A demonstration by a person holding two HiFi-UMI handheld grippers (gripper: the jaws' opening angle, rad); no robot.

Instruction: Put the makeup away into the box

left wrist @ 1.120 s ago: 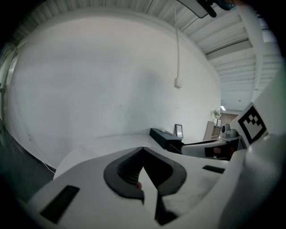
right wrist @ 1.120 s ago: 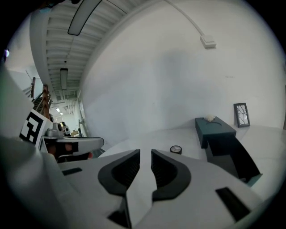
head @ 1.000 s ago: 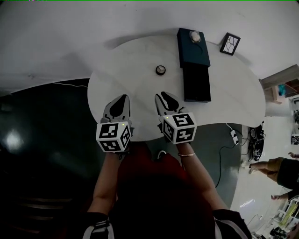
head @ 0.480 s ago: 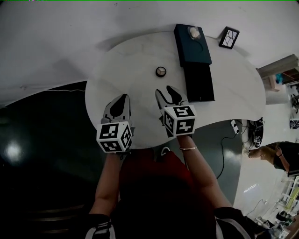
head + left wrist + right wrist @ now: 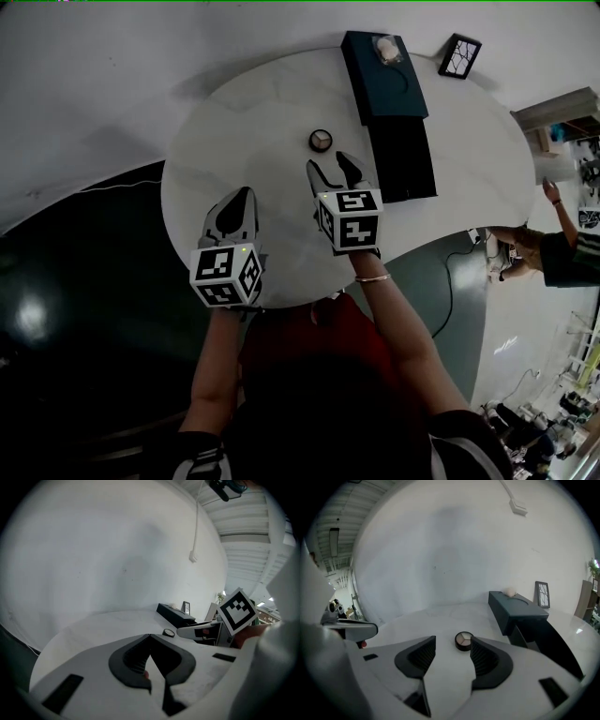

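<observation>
Pointing at the round compact (image 5: pixel 322 141), face-up it seems, right tool (image 5: pixel 333 170) just opened wide, empty

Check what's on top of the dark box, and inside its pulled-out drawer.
On top of the dark box, one pale rounded item sits at the far end. The drawer is out toward the person, but its interior is too dark to show any contents.

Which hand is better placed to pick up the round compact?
Right. The right gripper has just been opening its jaws, nothing between them, and points straight at the compact just ahead. The left gripper is shut and farther off.
</observation>
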